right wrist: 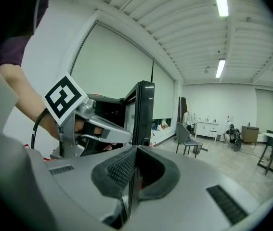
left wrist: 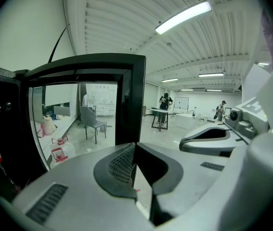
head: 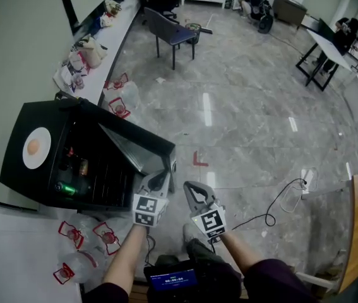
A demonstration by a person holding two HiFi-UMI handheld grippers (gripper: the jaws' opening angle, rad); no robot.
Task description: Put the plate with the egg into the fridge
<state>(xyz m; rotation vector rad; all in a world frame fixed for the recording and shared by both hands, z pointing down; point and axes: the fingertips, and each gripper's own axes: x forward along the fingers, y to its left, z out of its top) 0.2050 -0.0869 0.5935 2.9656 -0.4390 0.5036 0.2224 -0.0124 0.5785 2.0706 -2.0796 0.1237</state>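
Fridge open, plate not yet picked up.
The door (head: 134, 141) of the fridge (head: 14, 172) stands open, so the way in looks ready. The plate (head: 40, 136) with the egg (head: 33, 147) sits on the fridge's top, at about ten o'clock from both grippers and well apart from them. The left gripper (head: 160, 178) and right gripper (head: 191, 189) hang near the door's outer edge, each with its fingers pressed together on nothing. By my judgement the whole transfer remains: grasp the plate, carry it inside, release.

Grey marble floor (head: 242, 106), blue chair (head: 171, 33), white wall (head: 14, 43), ceiling strip lights (left wrist: 183, 17), table (head: 324, 41) far right.
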